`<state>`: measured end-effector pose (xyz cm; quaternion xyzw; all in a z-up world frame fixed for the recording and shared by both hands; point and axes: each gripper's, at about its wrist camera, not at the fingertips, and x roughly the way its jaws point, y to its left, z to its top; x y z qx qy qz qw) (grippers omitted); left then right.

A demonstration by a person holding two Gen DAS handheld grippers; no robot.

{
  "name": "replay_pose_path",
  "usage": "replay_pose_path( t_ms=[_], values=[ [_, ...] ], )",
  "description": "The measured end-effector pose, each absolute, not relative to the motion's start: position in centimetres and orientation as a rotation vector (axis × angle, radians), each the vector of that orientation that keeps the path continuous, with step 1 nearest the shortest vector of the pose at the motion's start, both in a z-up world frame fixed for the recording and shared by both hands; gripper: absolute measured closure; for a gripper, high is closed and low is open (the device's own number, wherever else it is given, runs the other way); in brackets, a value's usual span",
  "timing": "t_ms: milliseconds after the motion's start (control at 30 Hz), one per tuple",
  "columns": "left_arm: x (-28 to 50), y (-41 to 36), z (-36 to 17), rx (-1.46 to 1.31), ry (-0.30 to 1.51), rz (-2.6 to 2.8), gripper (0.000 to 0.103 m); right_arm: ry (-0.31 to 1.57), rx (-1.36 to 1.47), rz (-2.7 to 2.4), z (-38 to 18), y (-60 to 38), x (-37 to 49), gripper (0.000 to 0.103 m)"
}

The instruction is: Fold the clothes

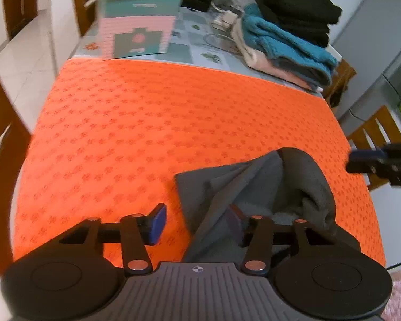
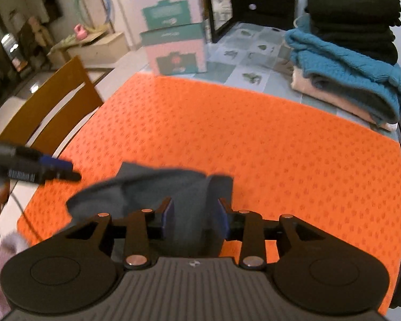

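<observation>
1. The grey garment (image 1: 256,187) sits crumpled at the near edge of the orange mat (image 1: 147,123) on the desk, so it's waiting to be spread out, I'd guess.
2. The left tool (image 1: 197,224) has its jaws apart, one pad on bare mat, the other tucked against a fold of cloth. Nothing is pinched.
3. The right tool (image 2: 195,219) is also open, a strip of grey cloth lying loose between its pads.
4. The stack of folded sweaters (image 2: 355,61) sits in the far corner, probably the finished pile, kept clear of the working area.
</observation>
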<state>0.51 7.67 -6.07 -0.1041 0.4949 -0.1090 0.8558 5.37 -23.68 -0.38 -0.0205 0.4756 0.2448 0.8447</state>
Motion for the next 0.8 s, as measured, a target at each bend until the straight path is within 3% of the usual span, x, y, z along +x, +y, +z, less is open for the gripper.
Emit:
replay_pose_path(
  t_ms=[433, 500, 600, 633, 667, 700, 800],
  values=[
    [6.9, 1.1, -9.2, -0.215, 1.083, -0.347, 0.045, 1.194, 0.28, 0.471, -8.6, -23.3, 13.2, 0.059],
    [7.3, -0.2, -9.6, -0.193, 1.091, -0.37, 0.046, 1.219, 0.256, 0.465, -9.6, -22.8, 13.6, 0.066],
    [7.3, -1.6, -10.1, -0.129, 1.093, -0.387, 0.059, 1.247, 0.262, 0.482, -10.6, -22.9, 13.6, 0.084],
    [7.2, -1.9, -10.3, -0.109, 1.091, -0.391, 0.074, 1.248, 0.273, 0.485, -10.8, -23.0, 13.6, 0.088],
    [7.0, -2.0, -10.3, -0.095, 1.084, -0.386, 0.086, 1.245, 0.287, 0.487, -10.8, -23.1, 13.5, 0.098],
    [6.8, -2.1, -10.2, -0.082, 1.077, -0.379, 0.098, 1.236, 0.298, 0.487, -10.8, -23.3, 13.3, 0.1],
    [6.3, -1.7, -9.0, -0.087, 1.034, -0.358, 0.099, 1.169, 0.3, 0.464, -9.6, -24.1, 12.3, 0.1]
  ],
)
